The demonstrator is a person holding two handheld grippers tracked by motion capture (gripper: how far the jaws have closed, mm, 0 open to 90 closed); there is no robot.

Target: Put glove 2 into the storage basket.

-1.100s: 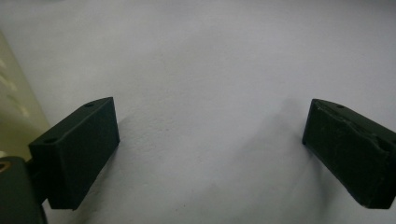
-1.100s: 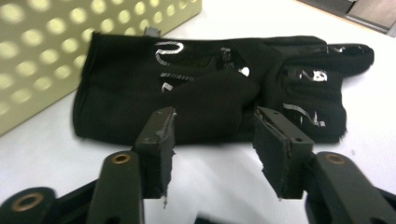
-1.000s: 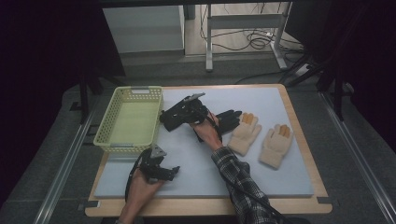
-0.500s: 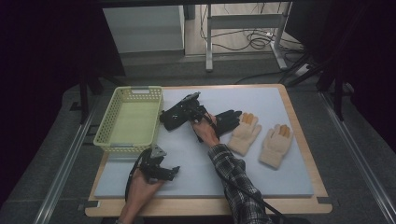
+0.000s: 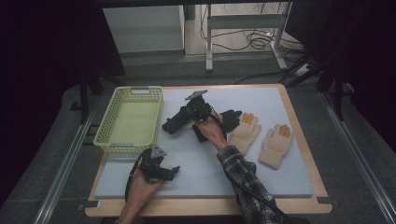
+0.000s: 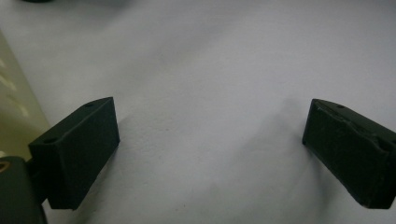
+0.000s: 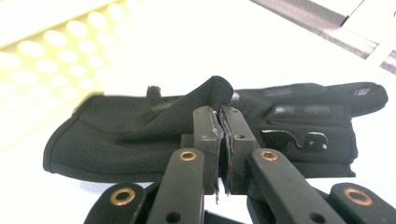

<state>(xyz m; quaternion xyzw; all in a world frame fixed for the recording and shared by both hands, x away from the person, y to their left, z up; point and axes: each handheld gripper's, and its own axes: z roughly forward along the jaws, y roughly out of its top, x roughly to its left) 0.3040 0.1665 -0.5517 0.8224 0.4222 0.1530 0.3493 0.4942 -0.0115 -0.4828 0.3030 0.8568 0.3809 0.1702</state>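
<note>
I keep the pale blue-grey foam mat [image 5: 201, 168] clear at the front, with the yellow perforated plastic basket [image 5: 130, 122] at its left, probably where the black fabric glove [image 7: 140, 135] goes. It lies mid-mat beside two cream knitted gloves [image 5: 261, 137], long axis across the right gripper view, fingertips right (cuff toward the basket). My right gripper [image 7: 220, 123] has just closed, pinching a fold of it; the left gripper [image 6: 210, 149] rests wide open, holding nothing.
</note>
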